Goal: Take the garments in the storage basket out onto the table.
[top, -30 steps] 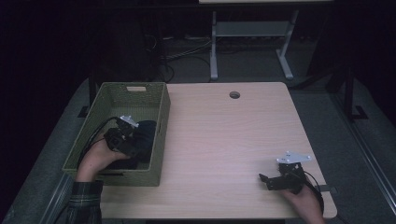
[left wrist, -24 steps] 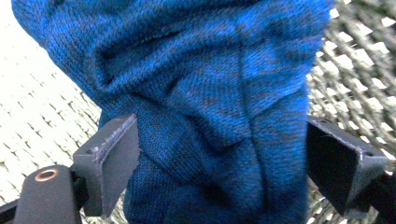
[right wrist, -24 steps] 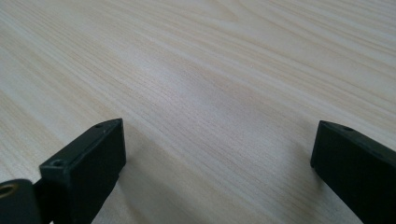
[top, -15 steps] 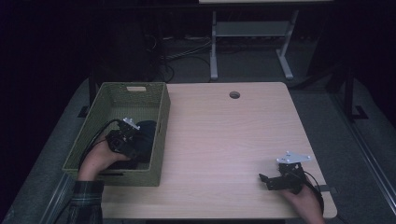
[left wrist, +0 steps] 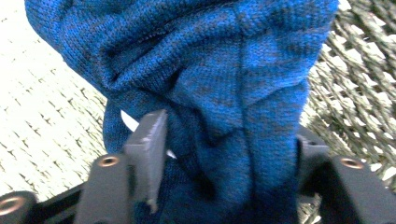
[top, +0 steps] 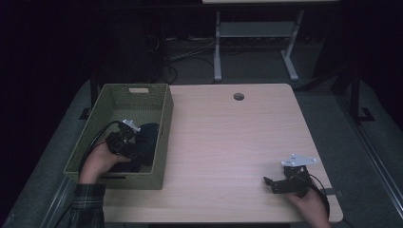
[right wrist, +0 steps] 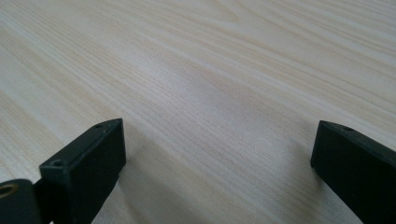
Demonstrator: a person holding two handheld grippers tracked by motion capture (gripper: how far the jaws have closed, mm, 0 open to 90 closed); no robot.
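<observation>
Reaching into the woven basket [top: 161,118], the left gripper [left wrist: 224,154] has just been closing its jaws on the blue knitted garment [left wrist: 210,84] bunched there, so lifting it out seems next.

The basket [top: 161,118] stands on the left part of the table [top: 228,142]. The knitted cloth [top: 147,140] lies inside it — toward its right wall — with the left gripper [top: 132,137] just left of it. The right gripper [top: 270,183] rests on the table's near right corner, well apart from the basket.
</observation>
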